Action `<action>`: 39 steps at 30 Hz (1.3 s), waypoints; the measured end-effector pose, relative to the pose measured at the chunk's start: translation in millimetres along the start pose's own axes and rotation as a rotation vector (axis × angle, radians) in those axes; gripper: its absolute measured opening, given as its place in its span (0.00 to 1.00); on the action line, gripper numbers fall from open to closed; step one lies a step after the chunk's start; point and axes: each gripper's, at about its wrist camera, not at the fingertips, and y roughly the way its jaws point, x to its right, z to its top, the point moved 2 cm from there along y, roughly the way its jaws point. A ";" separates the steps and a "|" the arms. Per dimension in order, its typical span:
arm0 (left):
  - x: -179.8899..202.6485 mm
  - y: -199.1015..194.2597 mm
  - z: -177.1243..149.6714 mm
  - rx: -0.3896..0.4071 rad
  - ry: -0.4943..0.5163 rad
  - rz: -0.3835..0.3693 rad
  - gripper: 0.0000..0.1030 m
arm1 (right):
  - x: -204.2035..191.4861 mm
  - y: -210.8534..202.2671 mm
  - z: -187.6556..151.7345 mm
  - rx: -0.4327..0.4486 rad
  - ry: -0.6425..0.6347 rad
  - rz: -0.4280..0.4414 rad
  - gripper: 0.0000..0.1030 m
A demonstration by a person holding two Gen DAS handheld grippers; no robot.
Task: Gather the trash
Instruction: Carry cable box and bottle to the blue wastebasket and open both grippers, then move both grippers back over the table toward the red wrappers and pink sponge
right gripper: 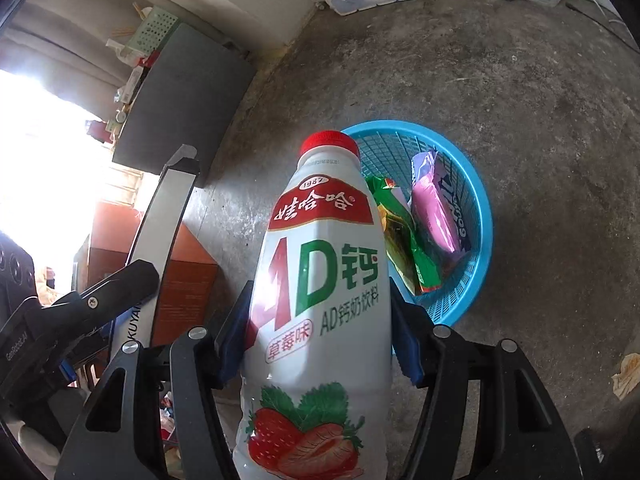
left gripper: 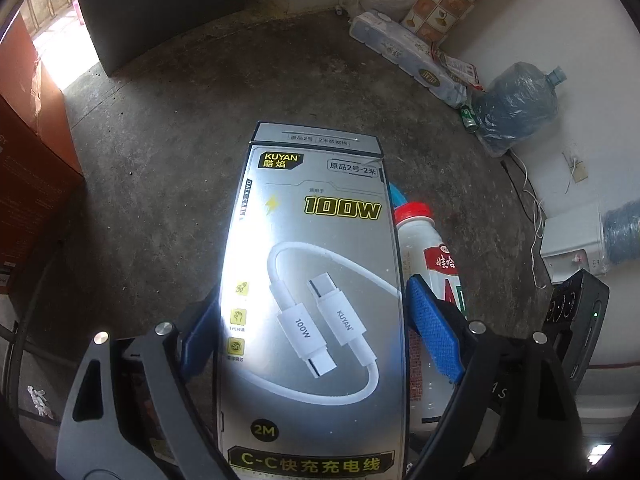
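In the left wrist view a silver cable box [left gripper: 316,280] printed "100W" stands between the blue pads [left gripper: 434,328] of my left gripper [left gripper: 308,320], which is shut on it above the concrete floor. My right gripper [right gripper: 320,340] is shut on a white strawberry milk bottle [right gripper: 320,280] with a red cap. Just beyond the bottle, on the floor, sits a blue plastic basket [right gripper: 478,216] holding a pink wrapper [right gripper: 434,208] and a green wrapper [right gripper: 404,240]. The bottle [left gripper: 424,248] also shows to the right of the box. The box [right gripper: 160,232] and my left gripper show at the left of the right wrist view.
A toilet paper pack [left gripper: 404,52], a bagged water jug [left gripper: 516,108] and a green can [left gripper: 468,118] line the far wall. An orange carton [left gripper: 28,168] stands left and a dark cabinet [left gripper: 160,12] behind. A power strip [left gripper: 580,312] lies right. Crumpled paper [right gripper: 626,376] lies on the floor.
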 end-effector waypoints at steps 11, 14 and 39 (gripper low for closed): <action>-3.4 -17.8 -2.1 0.037 0.005 -0.081 0.81 | 41.5 12.8 -2.5 0.035 0.135 0.040 0.63; -7.6 -46.2 -7.4 0.067 0.009 -0.110 0.81 | 46.0 0.0 -10.9 0.051 0.128 0.038 0.63; -99.7 -332.4 -182.4 0.544 0.137 -0.081 0.81 | -86.3 -146.1 -122.7 0.112 -0.258 0.104 0.66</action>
